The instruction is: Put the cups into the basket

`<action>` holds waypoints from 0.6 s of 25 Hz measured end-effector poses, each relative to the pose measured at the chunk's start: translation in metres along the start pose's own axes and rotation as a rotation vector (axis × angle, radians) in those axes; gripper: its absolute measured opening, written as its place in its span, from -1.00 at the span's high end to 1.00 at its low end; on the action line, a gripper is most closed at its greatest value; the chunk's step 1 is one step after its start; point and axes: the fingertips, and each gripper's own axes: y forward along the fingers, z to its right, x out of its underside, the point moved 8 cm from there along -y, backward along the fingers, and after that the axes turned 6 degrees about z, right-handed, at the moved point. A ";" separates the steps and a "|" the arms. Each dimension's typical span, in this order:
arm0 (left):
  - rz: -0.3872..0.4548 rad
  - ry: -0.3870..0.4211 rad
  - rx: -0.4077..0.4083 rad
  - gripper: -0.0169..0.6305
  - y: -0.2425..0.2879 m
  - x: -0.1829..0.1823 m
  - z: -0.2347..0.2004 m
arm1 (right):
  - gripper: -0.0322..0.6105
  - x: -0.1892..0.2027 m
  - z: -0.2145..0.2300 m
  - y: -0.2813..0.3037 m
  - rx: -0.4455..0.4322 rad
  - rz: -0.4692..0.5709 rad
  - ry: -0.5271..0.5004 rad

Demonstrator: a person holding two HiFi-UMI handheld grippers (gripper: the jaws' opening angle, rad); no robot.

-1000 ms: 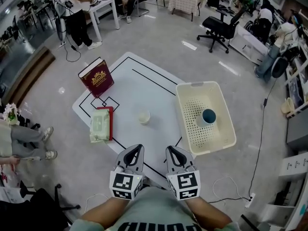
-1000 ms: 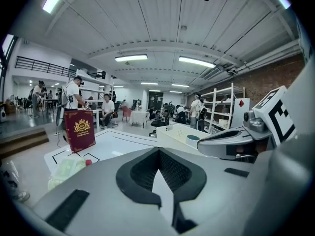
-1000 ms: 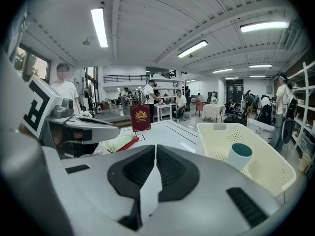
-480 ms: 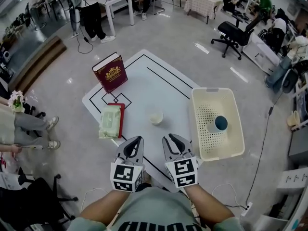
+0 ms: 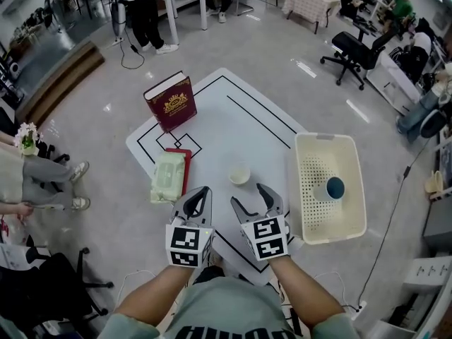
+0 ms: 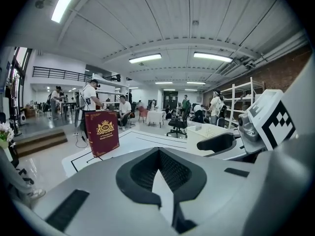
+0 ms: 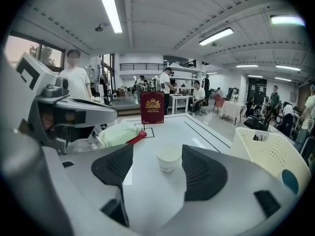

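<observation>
While the person holds both grippers low over the near edge of the white tabletop (image 5: 212, 129), the left gripper (image 5: 202, 192) has its fingers brought together with nothing between them. Just beside it, the right gripper (image 5: 253, 198) has its fingers opening, spread wide and touching nothing. A white paper cup (image 5: 239, 173) stands upright on the tabletop a little beyond those fingertips. In the right gripper view it shows in the gap between the two fingers, clear of both.

To the right of the cup sits the cream basket (image 5: 299, 189), its perforated floor showing. It rests at the tabletop's right edge, part of it past that edge. Inside it lies a second cup (image 5: 330, 188), white outside and teal within, tipped toward the basket's right wall.

To the left of the paper cup, a pale green pack of wipes (image 5: 168, 176) lies on a flat red thing (image 5: 186, 159). Farther back, near the tabletop's far left corner, a maroon book (image 5: 171, 102) with gold print stands upright. Beyond the tabletop are a black office chair (image 5: 353, 48), tables and several people.
</observation>
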 end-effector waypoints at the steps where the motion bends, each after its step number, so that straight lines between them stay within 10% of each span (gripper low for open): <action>1: -0.004 -0.001 -0.004 0.93 0.004 0.001 -0.003 | -0.05 0.000 0.001 0.005 0.000 -0.006 -0.001; 15: -0.063 -0.027 -0.018 0.93 0.052 0.022 -0.029 | -0.25 0.021 0.024 0.066 0.016 -0.104 0.000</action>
